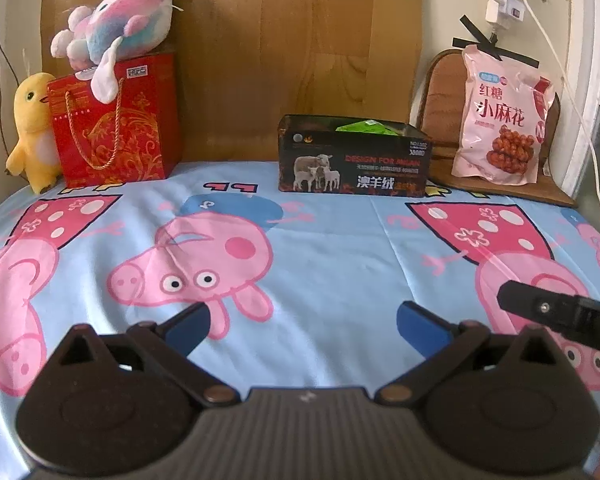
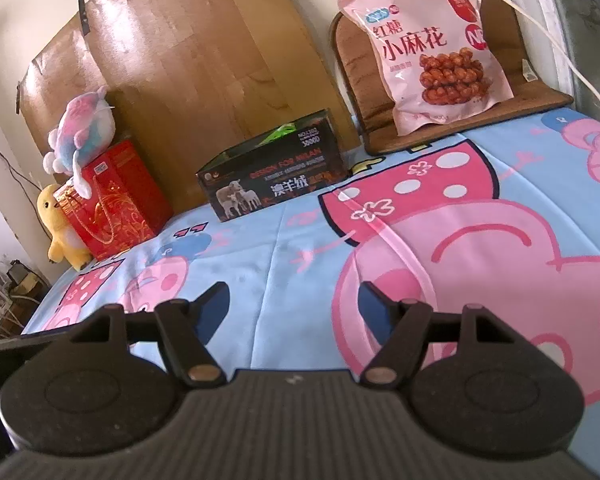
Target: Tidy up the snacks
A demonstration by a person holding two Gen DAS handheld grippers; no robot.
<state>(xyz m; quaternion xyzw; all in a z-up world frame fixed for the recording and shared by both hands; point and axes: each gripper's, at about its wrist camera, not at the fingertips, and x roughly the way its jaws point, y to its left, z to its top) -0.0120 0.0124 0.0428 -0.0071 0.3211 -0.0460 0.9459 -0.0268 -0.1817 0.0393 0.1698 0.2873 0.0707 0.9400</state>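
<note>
A black open-top box with sheep printed on it (image 1: 354,158) stands at the back of the bed, with a green packet (image 1: 366,126) lying inside; it also shows in the right wrist view (image 2: 272,170). A pink snack bag (image 1: 502,120) leans on a brown cushion at the back right, also in the right wrist view (image 2: 430,48). My left gripper (image 1: 302,320) is open and empty, low over the sheet. My right gripper (image 2: 294,304) is open and empty; one of its fingers (image 1: 556,312) shows at the right of the left wrist view.
A red gift bag (image 1: 114,128) with a pink-blue plush toy (image 1: 114,20) on top stands at the back left, beside a yellow duck plush (image 1: 30,132). A wooden board (image 1: 292,48) leans on the wall. The cartoon pig sheet (image 1: 340,240) covers the bed.
</note>
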